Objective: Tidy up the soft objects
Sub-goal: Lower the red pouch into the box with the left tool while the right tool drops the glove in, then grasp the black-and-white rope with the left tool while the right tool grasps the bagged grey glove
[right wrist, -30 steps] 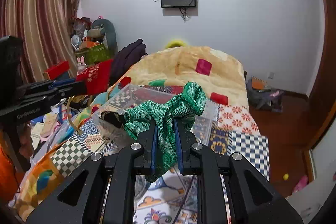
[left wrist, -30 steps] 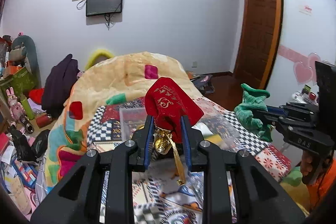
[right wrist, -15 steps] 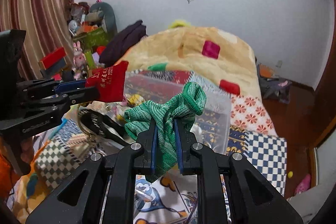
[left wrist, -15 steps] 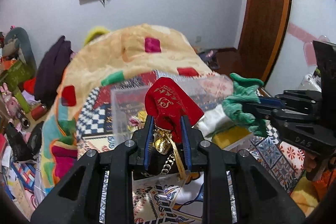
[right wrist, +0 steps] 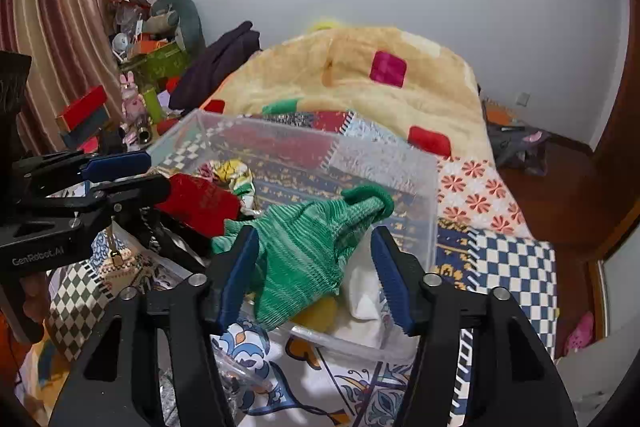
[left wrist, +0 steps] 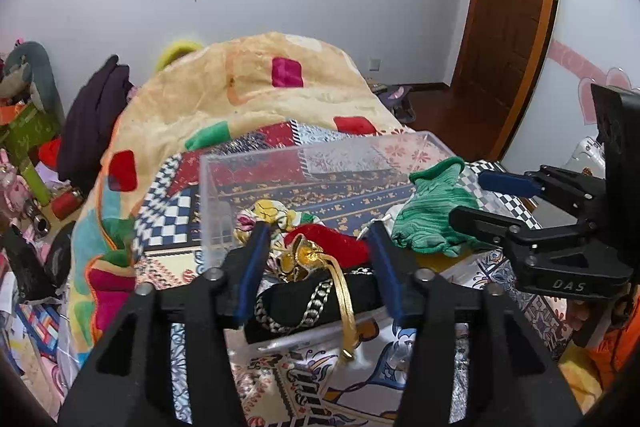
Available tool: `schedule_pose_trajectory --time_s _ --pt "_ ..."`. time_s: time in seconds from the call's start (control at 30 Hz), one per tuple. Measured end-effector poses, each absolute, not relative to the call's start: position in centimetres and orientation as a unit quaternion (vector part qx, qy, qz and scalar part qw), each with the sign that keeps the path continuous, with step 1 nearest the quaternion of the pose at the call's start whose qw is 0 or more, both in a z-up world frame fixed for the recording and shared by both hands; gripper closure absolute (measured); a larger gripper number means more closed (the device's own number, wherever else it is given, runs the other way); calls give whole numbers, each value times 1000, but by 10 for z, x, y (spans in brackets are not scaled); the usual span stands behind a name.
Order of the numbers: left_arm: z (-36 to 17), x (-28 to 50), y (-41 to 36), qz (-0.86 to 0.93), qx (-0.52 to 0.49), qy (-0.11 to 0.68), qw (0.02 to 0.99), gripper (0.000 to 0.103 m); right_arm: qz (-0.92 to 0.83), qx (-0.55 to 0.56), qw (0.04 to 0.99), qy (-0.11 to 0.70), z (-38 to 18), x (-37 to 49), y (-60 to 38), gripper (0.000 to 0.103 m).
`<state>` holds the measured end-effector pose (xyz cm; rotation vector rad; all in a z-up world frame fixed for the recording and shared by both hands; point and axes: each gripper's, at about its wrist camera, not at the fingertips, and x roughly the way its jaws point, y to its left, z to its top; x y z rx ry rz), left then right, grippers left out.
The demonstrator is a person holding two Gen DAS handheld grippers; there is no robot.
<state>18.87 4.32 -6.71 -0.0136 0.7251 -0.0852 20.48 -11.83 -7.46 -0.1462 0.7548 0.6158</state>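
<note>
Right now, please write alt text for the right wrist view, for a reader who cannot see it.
The right tongs stand open over a clear plastic bin on a patterned bed, a green knitted cloth lying between them. At left, the open left tongs hover beside a red pouch.

The red pouch (left wrist: 336,243) with gold tassel is lying in the clear bin (left wrist: 320,155); at its three o'clock, the green knitted cloth (left wrist: 432,215) is lying crumpled.
</note>
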Motion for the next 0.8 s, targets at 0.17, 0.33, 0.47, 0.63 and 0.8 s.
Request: schedule_pose_trajectory --time_s 0.17,0.33,0.47,0.63,0.8 --pt "-46 161 44 -32 -6 328 944 27 295 -64 893 335 -57 192 -123 21" --pt "-37 133 48 -16 -6 316 949 9 308 -58 891 328 -45 172 -130 13" --pt "-44 114 49 -10 3 330 944 7 316 -47 886 336 -48 156 -134 3" --pt "-69 98 52 -13 -2 370 929 6 319 -52 874 362 -66 139 -131 3" --pt "-93 85 55 -11 -7 401 916 6 320 -39 857 403 -96 127 -129 3"
